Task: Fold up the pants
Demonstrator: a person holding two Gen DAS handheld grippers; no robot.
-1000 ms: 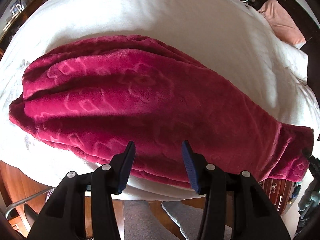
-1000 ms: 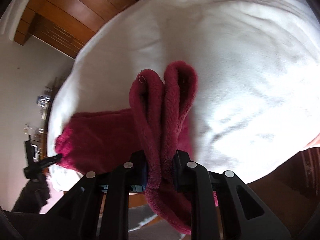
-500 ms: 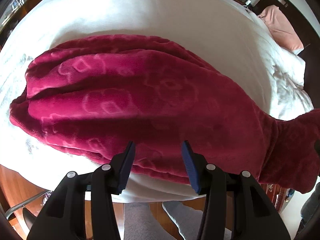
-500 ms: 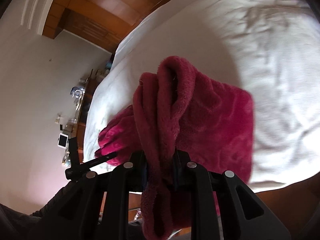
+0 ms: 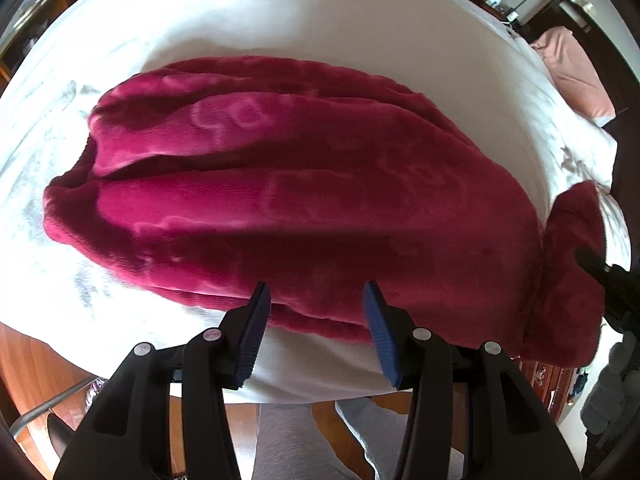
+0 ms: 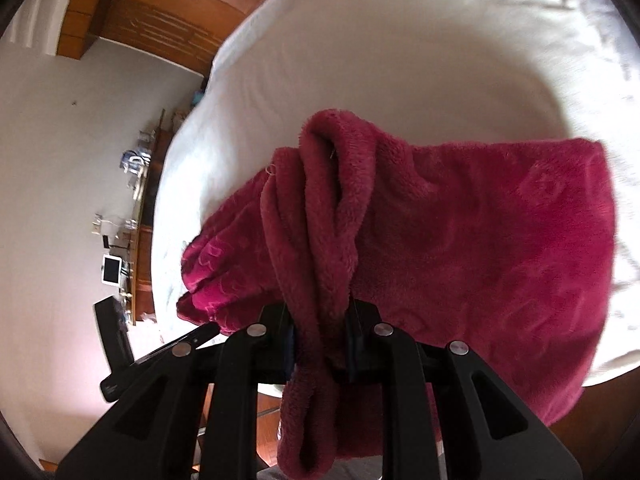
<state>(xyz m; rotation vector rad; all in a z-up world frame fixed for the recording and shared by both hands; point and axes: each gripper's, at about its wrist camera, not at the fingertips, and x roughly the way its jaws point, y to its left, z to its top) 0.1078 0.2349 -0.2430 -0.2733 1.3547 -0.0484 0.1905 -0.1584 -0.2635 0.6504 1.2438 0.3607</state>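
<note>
The dark red fleece pants (image 5: 304, 200) lie across the white bed (image 5: 320, 20), folded lengthwise, with one end at the left and the other raised at the right (image 5: 572, 280). My left gripper (image 5: 316, 304) is open and empty, just above the pants' near edge. My right gripper (image 6: 320, 336) is shut on a bunched end of the pants (image 6: 332, 208) and holds it up off the bed, with the cloth (image 6: 500, 248) hanging and trailing to the right. Its tip shows at the right edge of the left wrist view (image 5: 608, 280).
A pink pillow (image 5: 572, 72) lies at the bed's far right corner. Wooden bed frame and floor (image 5: 24, 364) run below the near mattress edge. A wooden headboard panel (image 6: 132, 20) and a cluttered shelf (image 6: 120, 240) stand beyond the bed's left side.
My right gripper has lifted the held end of the pants up and carried it over the bed, so more cloth hangs from it. The left gripper stayed open near the front edge.
</note>
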